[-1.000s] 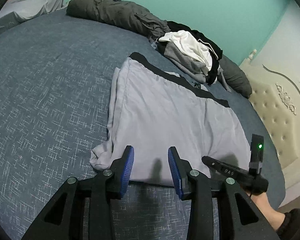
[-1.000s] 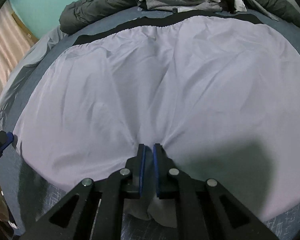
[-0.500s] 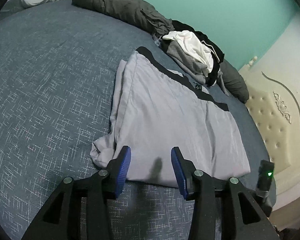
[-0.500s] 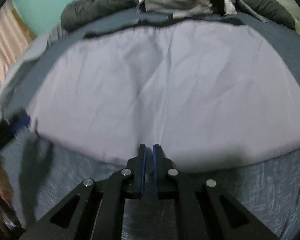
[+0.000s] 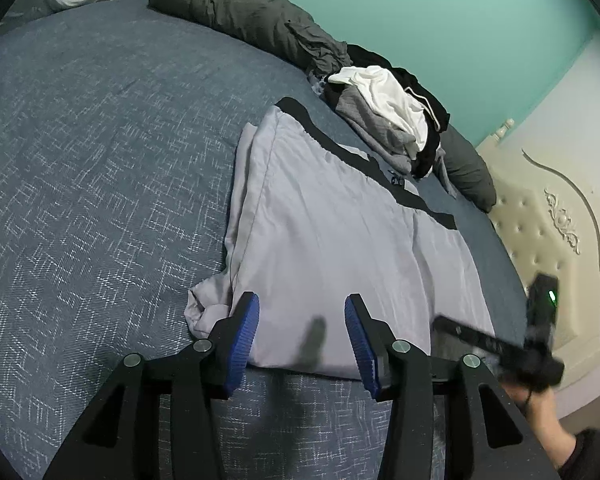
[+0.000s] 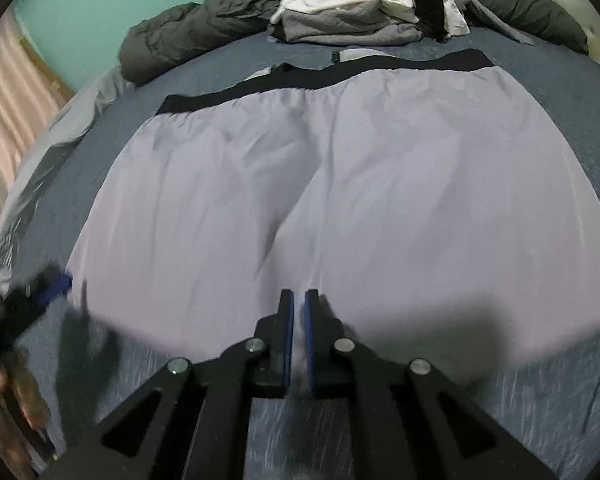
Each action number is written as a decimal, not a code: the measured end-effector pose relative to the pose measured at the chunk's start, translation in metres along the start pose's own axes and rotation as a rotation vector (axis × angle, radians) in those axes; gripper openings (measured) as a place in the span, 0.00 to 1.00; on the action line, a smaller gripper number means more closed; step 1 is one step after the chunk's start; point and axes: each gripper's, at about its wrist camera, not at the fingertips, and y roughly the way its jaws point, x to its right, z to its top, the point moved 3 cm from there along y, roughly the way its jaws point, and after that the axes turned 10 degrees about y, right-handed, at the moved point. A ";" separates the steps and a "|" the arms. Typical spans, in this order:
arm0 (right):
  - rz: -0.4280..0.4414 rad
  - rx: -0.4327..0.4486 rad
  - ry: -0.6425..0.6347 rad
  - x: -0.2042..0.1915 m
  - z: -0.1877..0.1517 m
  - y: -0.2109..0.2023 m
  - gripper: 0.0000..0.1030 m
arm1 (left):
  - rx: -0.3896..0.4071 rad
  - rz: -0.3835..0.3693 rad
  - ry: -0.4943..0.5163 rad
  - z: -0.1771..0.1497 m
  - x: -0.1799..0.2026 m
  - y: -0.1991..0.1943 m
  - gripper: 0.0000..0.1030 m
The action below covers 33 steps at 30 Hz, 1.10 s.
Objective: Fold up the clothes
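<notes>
Shorts (image 6: pixel 340 200) are lying flat on bed (image 5: pixel 100 200); right gripper (image 6: pixel 299 304) jaws are clenching their hem, left gripper (image 5: pixel 300 312) jaws are standing released.

Smooth matt lilac cloth shorts (image 5: pixel 340 236), coarse woven bedspread (image 5: pixel 100 168) (blue-grey), tufted headboard (image 5: pixel 540 232)

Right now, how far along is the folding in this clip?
Early. Done: the lilac shorts lie spread flat on the bed, waistband away. In hand: the right gripper is shut on their near hem; the left gripper is open over the near edge, gripping nothing. Left: no complete fold yet, and the clothes pile is untouched.
</notes>
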 end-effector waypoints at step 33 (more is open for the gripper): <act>-0.073 -0.071 0.027 -0.020 0.182 0.104 0.06 | 0.049 -0.042 -0.065 0.008 -0.023 -0.010 0.62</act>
